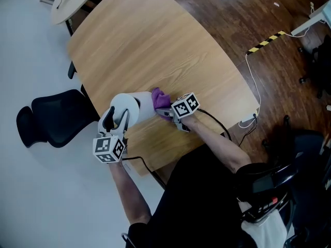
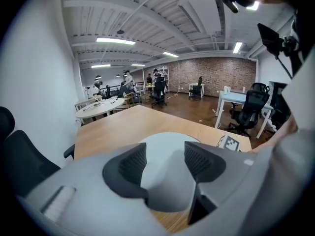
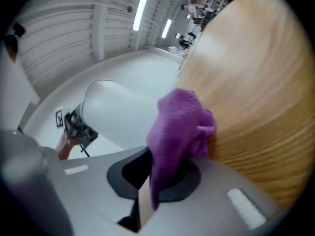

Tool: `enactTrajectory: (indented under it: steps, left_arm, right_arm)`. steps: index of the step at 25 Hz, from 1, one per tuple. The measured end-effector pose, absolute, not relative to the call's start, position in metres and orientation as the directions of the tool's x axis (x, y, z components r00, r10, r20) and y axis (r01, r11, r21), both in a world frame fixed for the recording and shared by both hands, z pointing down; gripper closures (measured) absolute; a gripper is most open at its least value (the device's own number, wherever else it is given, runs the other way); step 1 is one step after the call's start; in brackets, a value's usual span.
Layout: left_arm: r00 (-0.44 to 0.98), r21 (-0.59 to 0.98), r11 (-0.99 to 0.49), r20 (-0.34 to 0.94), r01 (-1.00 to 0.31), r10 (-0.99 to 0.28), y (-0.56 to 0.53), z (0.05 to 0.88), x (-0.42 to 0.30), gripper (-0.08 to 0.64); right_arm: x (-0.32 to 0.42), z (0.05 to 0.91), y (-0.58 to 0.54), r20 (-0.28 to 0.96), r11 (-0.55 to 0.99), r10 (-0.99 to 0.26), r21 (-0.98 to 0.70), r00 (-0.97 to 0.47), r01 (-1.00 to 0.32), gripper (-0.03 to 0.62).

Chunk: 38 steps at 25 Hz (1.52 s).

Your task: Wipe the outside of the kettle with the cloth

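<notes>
Closest, the left gripper clamps the near side of the white kettle on the table, jaws half apart. Just right of it, the right gripper pinches the purple cloth, bunched against the kettle's right flank.

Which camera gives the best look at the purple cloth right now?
The right gripper view. The cloth sits large at its centre, pinched in the right gripper, next to the white kettle. The head view shows it only as a small purple patch beside the kettle. The left gripper view does not show it.
</notes>
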<state>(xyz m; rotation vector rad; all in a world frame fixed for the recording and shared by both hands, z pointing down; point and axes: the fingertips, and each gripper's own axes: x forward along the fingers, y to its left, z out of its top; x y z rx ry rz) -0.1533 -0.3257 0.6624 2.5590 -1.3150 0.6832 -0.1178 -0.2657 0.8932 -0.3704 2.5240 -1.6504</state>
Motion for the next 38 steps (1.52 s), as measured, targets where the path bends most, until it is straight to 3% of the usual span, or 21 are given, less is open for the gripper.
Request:
enactTrajectory:
  steps: [2,4,8,10,13,18,22,27,29,32,34,36,38]
  left_arm:
    - [0.507,-0.051,-0.596,0.470,-0.801,-0.722,-0.327,0.664,-0.152,0.227]
    - [0.512,-0.054,-0.598,0.458,-0.800,-0.727,-0.324,0.663,-0.153,0.230]
    - [0.371,0.028,-0.395,0.411,-0.918,-0.833,-0.313,0.653,-0.187,0.233]
    - [0.303,0.092,-0.291,0.413,-0.952,-0.859,-0.308,0.659,-0.200,0.247]
    - [0.307,0.132,-0.278,0.435,-0.952,-0.846,-0.307,0.674,-0.197,0.240]
    - [0.356,0.130,-0.334,0.442,-0.934,-0.823,-0.322,0.671,-0.201,0.212]
    - [0.439,0.138,-0.427,0.465,-0.894,-0.769,-0.334,0.670,-0.211,0.231]
    - [0.454,0.129,-0.447,0.450,-0.885,-0.769,-0.351,0.670,-0.216,0.236]
    - [0.390,0.087,-0.397,0.467,-0.914,-0.794,-0.347,0.668,-0.220,0.238]
    - [0.288,0.125,-0.260,0.451,-0.957,-0.844,-0.338,0.668,-0.232,0.238]
    - [0.281,0.187,-0.220,0.435,-0.957,-0.856,-0.333,0.673,-0.234,0.237]
    - [0.300,0.212,-0.229,0.427,-0.950,-0.853,-0.331,0.674,-0.233,0.232]
    - [0.346,0.223,-0.274,0.425,-0.936,-0.837,-0.330,0.672,-0.233,0.233]
  right_arm:
    - [-0.114,0.905,-0.274,0.138,0.314,-0.254,-0.924,-0.957,-0.216,0.569]
    - [-0.105,0.882,-0.283,0.129,0.337,-0.262,-0.916,-0.957,-0.216,0.569]
    - [-0.074,0.748,-0.312,-0.278,0.561,-0.271,-0.823,-0.922,0.083,0.569]
    - [-0.076,0.715,-0.318,-0.338,0.640,-0.174,-0.753,-0.925,0.155,0.569]
    - [-0.100,0.728,-0.316,-0.314,0.600,-0.034,-0.766,-0.949,0.232,0.569]
    - [-0.117,0.788,-0.315,-0.259,0.413,-0.007,-0.880,-0.966,0.233,0.569]
    - [-0.134,0.858,-0.298,-0.063,0.337,0.012,-0.940,-0.998,0.063,0.569]
    - [-0.147,0.902,-0.283,0.195,0.377,0.011,-0.909,-0.981,-0.176,0.569]
    - [-0.134,0.874,-0.301,0.187,0.437,-0.059,-0.878,-0.981,-0.194,0.569]
    - [-0.119,0.785,-0.356,-0.001,0.551,-0.181,-0.828,-0.984,-0.101,0.569]
    - [-0.131,0.747,-0.374,-0.014,0.628,-0.148,-0.774,-0.989,-0.083,0.569]
    - [-0.152,0.740,-0.371,0.066,0.680,-0.064,-0.727,-0.996,-0.092,0.569]
    - [-0.160,0.745,-0.362,0.080,0.668,-0.016,-0.741,-0.997,-0.070,0.580]
